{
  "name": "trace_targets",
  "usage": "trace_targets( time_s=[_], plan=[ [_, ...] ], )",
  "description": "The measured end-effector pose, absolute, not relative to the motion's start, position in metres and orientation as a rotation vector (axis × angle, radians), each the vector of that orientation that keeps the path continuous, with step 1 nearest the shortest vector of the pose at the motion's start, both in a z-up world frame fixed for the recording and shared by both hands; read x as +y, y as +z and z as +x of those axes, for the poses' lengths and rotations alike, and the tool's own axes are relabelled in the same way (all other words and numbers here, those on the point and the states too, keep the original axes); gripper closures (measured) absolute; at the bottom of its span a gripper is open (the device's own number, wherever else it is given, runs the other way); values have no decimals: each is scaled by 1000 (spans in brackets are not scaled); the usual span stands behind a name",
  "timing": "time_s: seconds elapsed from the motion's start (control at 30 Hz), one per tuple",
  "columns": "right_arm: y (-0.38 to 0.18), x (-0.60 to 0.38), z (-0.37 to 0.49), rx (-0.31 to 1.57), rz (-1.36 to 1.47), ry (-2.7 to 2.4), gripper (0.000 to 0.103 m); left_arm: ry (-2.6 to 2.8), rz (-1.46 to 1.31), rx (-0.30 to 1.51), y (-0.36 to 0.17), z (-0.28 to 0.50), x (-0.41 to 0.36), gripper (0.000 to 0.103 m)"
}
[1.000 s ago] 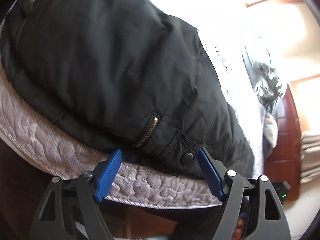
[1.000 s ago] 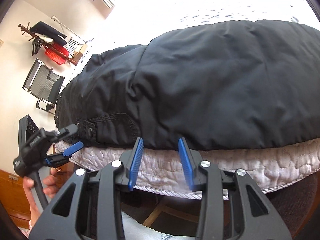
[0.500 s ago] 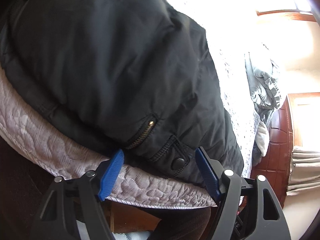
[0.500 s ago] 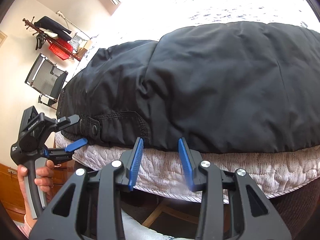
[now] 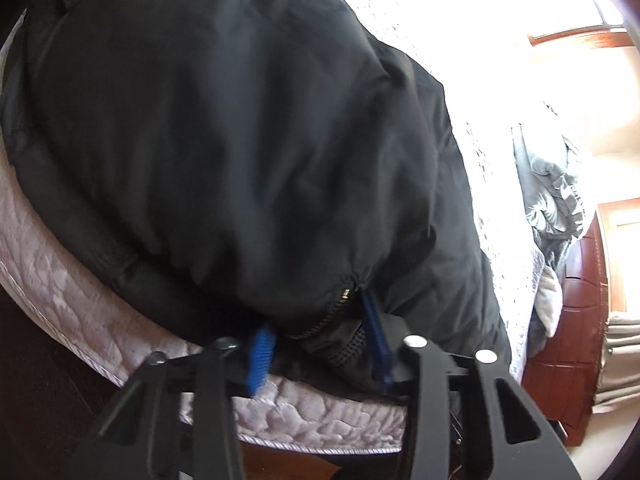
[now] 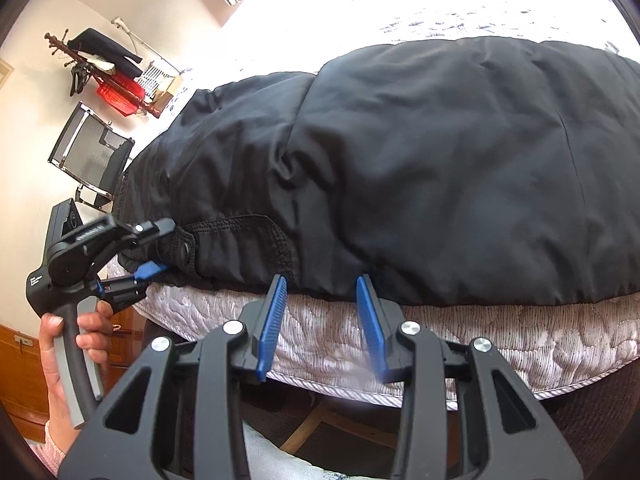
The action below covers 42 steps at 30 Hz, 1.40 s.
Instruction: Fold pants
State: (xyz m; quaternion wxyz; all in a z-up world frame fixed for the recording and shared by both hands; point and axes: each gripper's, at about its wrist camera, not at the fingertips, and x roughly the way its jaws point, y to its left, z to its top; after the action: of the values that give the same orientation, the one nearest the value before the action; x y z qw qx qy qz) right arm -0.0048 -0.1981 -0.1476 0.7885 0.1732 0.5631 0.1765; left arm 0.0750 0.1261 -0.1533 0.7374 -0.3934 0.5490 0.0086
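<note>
Black pants lay spread across the quilted mattress, filling the centre of both views, the waistband corner at the lower left of the right wrist view. Left gripper: jaws had just been closing, blue pads pinching the snap-and-zipper corner of the waistband. Right gripper, bottom centre: jaws partly spread, nothing between them, tips just short of the pants' edge. A hand held the left gripper's handle.

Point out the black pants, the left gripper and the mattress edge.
black pants (image 6: 460,168), right wrist view, on the broad top fabric.
left gripper (image 6: 162,246), right wrist view, between its fingertips at the waistband.
mattress edge (image 6: 520,336), right wrist view, on the quilted side.
</note>
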Motion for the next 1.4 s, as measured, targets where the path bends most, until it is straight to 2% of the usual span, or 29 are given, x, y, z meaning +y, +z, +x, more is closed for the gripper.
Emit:
trace_targets(
  time_s=[0.07,0.17,0.3,0.43,0.5,0.73,0.9,1.0,1.07,1.17,1.4],
  plan=[
    [-148,-198,-5,1213,372,380,65,21,-868,1196,-153,73,126,78],
    [-148,-197,-5,1217,368,379,65,32,-832,1149,-142,64,123,84],
    [-150,-200,-2,1224,370,373,65,75,-749,1079,-125,43,109,86],
    [-151,-203,0,1232,372,369,65,94,-737,1074,-129,36,107,86],
    [-152,-202,1,1235,367,368,65,97,-726,1077,-134,38,106,85],
    [-152,-200,3,1243,352,368,65,97,-778,1087,-135,40,134,59],
    [-153,-198,3,1243,340,364,65,175,-787,1052,-129,37,169,56],
    [-153,-194,3,1243,329,361,64,160,-846,1101,-140,43,183,67],
    [-154,-193,3,1241,333,359,63,176,-785,1112,-140,45,179,79],
    [-153,-192,2,1240,331,357,63,191,-727,1087,-133,43,169,90],
    [-154,-196,4,1241,346,357,63,252,-631,1058,-125,26,156,98]
  ],
)
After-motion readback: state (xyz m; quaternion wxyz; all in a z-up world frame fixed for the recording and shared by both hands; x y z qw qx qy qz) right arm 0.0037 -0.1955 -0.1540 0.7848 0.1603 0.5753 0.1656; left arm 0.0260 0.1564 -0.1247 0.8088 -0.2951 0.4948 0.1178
